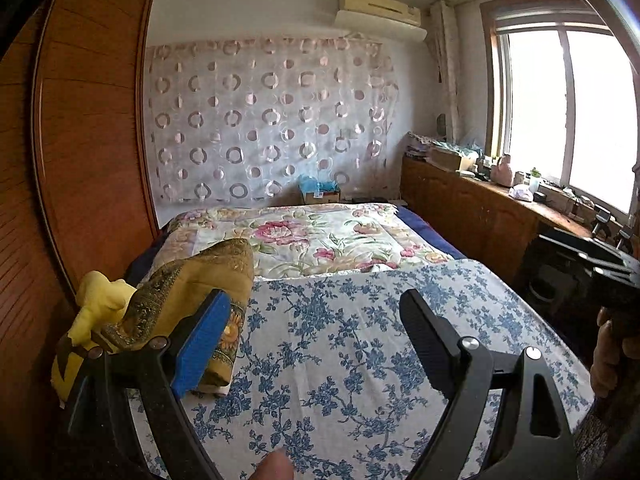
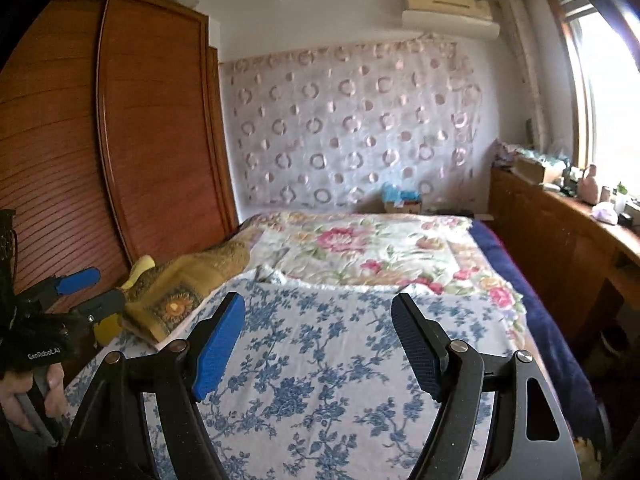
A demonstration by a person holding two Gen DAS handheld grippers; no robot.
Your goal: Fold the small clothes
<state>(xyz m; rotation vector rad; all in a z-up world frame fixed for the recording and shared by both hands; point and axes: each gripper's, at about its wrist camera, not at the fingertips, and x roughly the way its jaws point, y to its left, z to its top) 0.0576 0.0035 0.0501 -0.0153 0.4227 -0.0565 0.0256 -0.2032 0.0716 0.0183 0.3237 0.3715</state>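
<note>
A blue-flowered white cloth (image 1: 340, 340) lies spread flat on the bed; it also shows in the right wrist view (image 2: 320, 360). My left gripper (image 1: 316, 336) is open and empty, held above the cloth. My right gripper (image 2: 318, 344) is open and empty, also above the cloth. The left gripper shows at the left edge of the right wrist view (image 2: 86, 292), open. A folded mustard patterned cloth (image 1: 192, 292) lies at the cloth's left edge, beside my left finger (image 1: 204, 344), and also shows in the right wrist view (image 2: 184, 284).
A yellow plush toy (image 1: 100, 308) sits by the mustard cloth. A pink-flowered quilt (image 1: 312, 236) covers the far half of the bed. A wooden wardrobe (image 1: 80, 140) stands left. A cluttered wooden counter (image 1: 480, 200) runs under the window at right.
</note>
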